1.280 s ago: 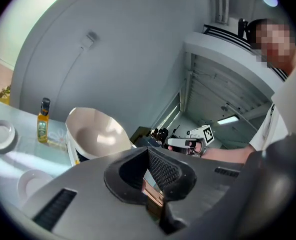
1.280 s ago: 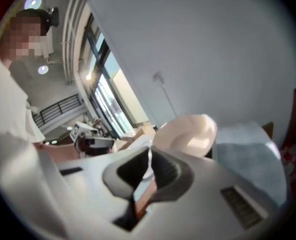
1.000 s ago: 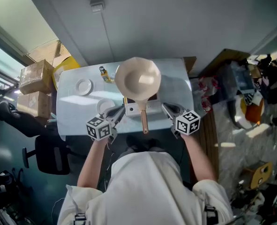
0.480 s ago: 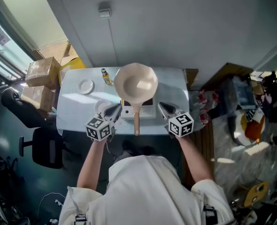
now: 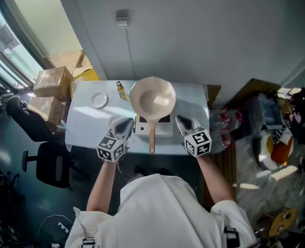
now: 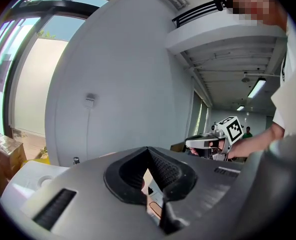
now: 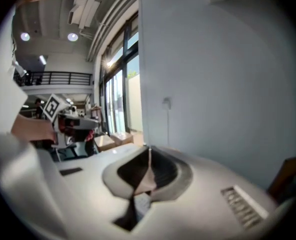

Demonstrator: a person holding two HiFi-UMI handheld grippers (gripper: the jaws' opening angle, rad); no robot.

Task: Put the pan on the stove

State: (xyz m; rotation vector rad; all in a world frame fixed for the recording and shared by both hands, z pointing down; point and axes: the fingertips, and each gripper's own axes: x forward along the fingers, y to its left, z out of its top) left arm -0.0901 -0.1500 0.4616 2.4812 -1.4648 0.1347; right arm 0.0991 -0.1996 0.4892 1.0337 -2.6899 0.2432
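Note:
The cream pan sits on the white stove in the middle of the table, its handle pointing back at the person. My left gripper hovers left of the handle, apart from it, jaws shut and empty. My right gripper hovers to the right of the handle, also shut and empty. In the left gripper view the left gripper has its jaws closed together, and the right gripper shows beyond. The right gripper view shows the right gripper shut and the left gripper at the left.
A small white plate, a small bottle and a round dish stand on the table's left part. Cardboard boxes and an office chair are at the left. Clutter lies on the floor at the right. The wall rises just behind the table.
Both grippers have lifted a little, rolled, and stayed shut either side of the handle. The pan rests on the stove as before. The head camera has shifted.

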